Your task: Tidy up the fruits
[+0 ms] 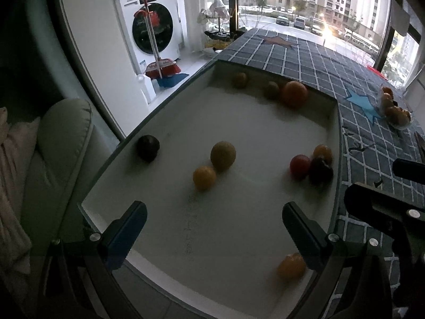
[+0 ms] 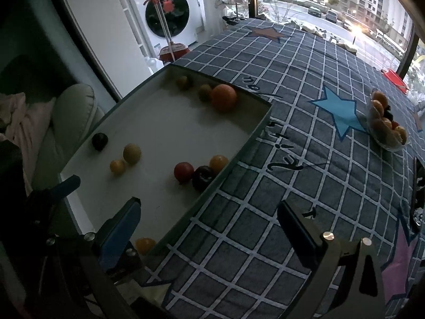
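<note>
A shallow white box (image 1: 265, 133) (image 2: 164, 127) holds several loose fruits: a big orange (image 1: 294, 93) (image 2: 224, 97) at the far wall, a yellow fruit (image 1: 223, 155) (image 2: 132, 153), a red one (image 1: 300, 166) (image 2: 183, 171), a dark one (image 1: 148, 147) (image 2: 100, 141). My left gripper (image 1: 215, 228) is open and empty above the box's near end, an orange fruit (image 1: 291, 266) beside its right finger. My right gripper (image 2: 209, 228) is open and empty over the box's right edge and the cloth. A clear bowl of fruits (image 2: 387, 126) (image 1: 393, 109) stands at the far right.
The table wears a blue checked cloth with stars (image 2: 292, 159). A grey sofa arm (image 1: 63, 133) lies left of the box. A washing machine (image 1: 151, 26) and a broom (image 1: 162, 66) stand behind. A red object (image 2: 393, 78) sits at the far table edge.
</note>
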{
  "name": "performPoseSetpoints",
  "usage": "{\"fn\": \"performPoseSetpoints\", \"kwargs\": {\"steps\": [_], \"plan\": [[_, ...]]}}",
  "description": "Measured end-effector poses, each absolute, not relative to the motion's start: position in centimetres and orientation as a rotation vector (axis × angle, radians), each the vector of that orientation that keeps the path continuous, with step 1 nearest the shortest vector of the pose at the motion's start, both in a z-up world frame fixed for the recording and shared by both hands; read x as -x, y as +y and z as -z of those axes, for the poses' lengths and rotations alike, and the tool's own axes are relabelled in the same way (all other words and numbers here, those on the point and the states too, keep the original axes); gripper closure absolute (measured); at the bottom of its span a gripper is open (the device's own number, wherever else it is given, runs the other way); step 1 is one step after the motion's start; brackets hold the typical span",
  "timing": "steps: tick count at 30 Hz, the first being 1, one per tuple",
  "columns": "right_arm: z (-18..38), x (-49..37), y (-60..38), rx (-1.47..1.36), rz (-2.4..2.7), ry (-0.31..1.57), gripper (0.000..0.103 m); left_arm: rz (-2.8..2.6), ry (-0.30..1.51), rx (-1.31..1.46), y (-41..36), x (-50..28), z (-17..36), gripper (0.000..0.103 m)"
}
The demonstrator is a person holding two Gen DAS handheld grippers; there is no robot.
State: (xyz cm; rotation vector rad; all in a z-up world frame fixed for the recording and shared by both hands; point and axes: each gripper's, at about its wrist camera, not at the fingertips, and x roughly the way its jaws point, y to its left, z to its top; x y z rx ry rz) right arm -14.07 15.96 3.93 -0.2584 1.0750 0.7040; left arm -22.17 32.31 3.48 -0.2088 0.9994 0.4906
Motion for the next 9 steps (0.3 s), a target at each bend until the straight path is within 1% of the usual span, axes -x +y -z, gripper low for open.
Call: {"fn": "performPoseSetpoints", "kwargs": {"steps": [9], "plan": [[-4.4, 14.56, 15.43, 0.255, -0.718, 1.05, 0.0, -0.507, 0.979, 0.17, 31.66, 22.52, -4.16, 0.0]]}}
